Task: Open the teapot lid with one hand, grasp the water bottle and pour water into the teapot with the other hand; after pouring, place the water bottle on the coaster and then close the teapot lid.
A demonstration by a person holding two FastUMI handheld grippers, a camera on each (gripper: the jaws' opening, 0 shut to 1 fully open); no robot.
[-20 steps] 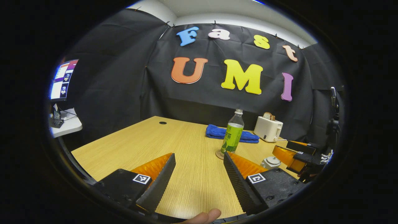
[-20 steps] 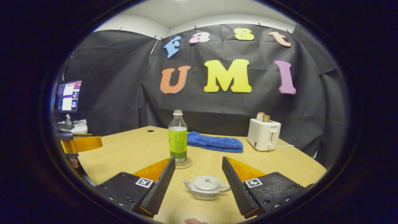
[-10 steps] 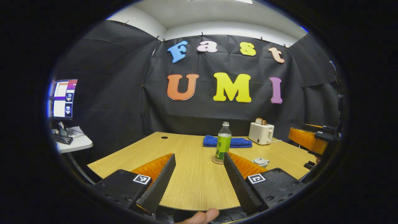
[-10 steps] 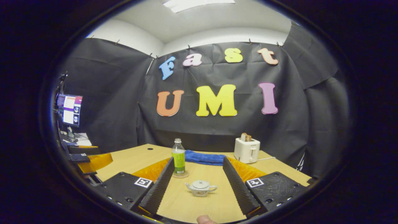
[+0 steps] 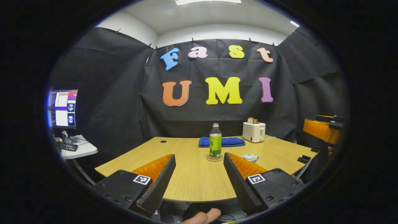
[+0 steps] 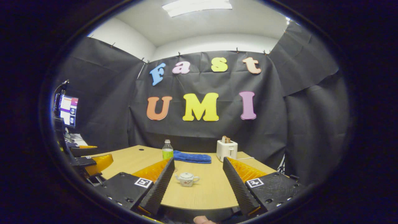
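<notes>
A clear water bottle with a green label (image 5: 215, 140) stands upright on a round coaster (image 5: 215, 158) in the middle of the wooden table (image 5: 186, 177). A small white teapot (image 5: 250, 157) sits to its right with the lid on. My left gripper (image 5: 199, 156) is open and empty, held back off the table's near edge. In the right gripper view the teapot (image 6: 186, 179) lies ahead between the fingers and the bottle (image 6: 167, 150) stands behind it to the left. My right gripper (image 6: 198, 160) is open and empty too, well short of the teapot.
A folded blue towel (image 5: 222, 142) and a white toaster (image 5: 254, 131) holding toast sit at the table's far side. A monitor (image 5: 63, 108) and a white side desk (image 5: 77, 149) are at the left. The other gripper (image 5: 321, 130) hangs at the right.
Both grippers have drawn back and away from the table, so the bottle, coaster and teapot look smaller and farther. Both stayed open. The objects have not moved.
</notes>
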